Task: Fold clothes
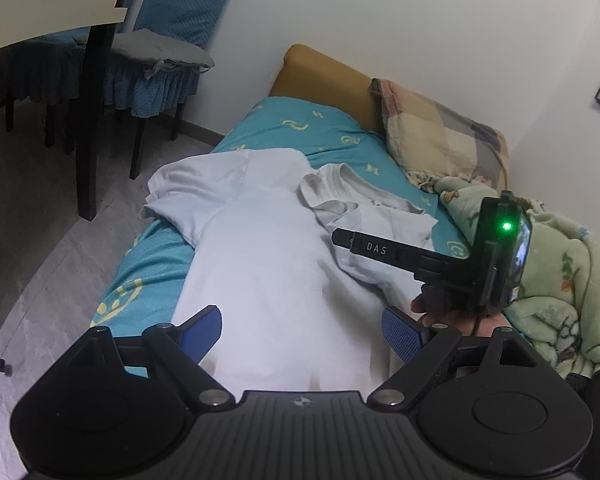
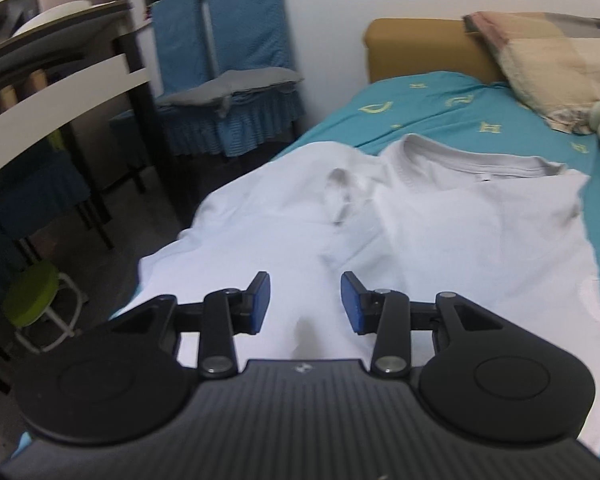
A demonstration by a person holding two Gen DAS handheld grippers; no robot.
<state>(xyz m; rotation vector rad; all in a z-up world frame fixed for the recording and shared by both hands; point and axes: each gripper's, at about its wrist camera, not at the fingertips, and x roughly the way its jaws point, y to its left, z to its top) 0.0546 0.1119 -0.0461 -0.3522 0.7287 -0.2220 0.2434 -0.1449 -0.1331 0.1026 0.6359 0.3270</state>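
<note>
Bed (image 1: pixel 268 128) with teal sheet stands against a white wall, a patterned pillow (image 1: pixel 432 136) at its head. White T-shirt (image 1: pixel 268 256) lies spread on the bed, collar toward the pillow. Left claw (image 1: pixel 302 330) and right claw (image 2: pixel 305 302) hover above the shirt, both spread and empty.

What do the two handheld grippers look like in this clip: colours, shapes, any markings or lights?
Both are matte black with ribbed bodies, round pivot discs, silver rivets and blue textured pads. The left gripper and right gripper each carry a small round logo. Seen from the left wrist, the right gripper's finger reads "DAS" and its housing shows a green light.
</note>
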